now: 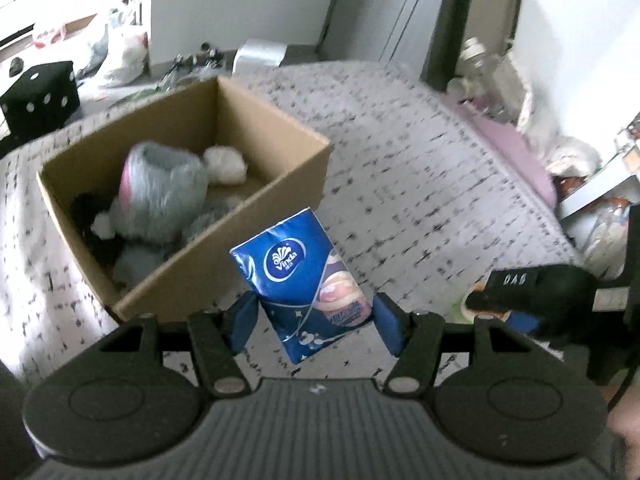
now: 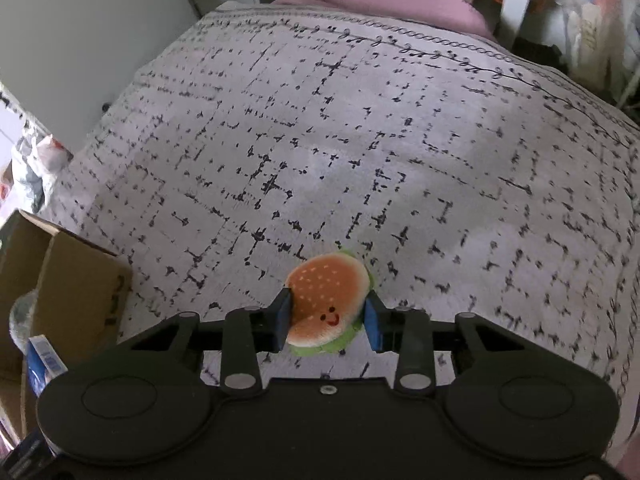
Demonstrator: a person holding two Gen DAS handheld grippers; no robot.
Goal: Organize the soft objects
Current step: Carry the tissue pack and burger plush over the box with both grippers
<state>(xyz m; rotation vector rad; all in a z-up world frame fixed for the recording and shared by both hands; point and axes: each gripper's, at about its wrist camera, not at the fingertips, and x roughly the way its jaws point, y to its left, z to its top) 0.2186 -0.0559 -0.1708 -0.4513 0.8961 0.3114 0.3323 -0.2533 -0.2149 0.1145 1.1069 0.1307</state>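
Note:
My left gripper (image 1: 314, 316) is shut on a blue Vinda tissue pack (image 1: 298, 276), held above the bed just right of the front corner of an open cardboard box (image 1: 224, 224). The box holds a grey and pink plush toy (image 1: 160, 188) and a white soft ball (image 1: 226, 164). My right gripper (image 2: 327, 320) is shut on a small plush burger (image 2: 326, 300) with a smiling face, held over the patterned bedspread (image 2: 360, 140). The box corner (image 2: 72, 280) and the tissue pack (image 2: 42, 360) show at the left edge of the right wrist view. The right gripper shows in the left wrist view (image 1: 532, 292).
A grey patterned bedspread (image 1: 420, 168) covers the bed. A purple pillow (image 2: 380, 4) lies at its far end. A black dice-like box (image 1: 40, 96) and plastic bags (image 1: 120, 52) lie beyond the box. Clutter and bottles (image 1: 480, 68) stand at the right.

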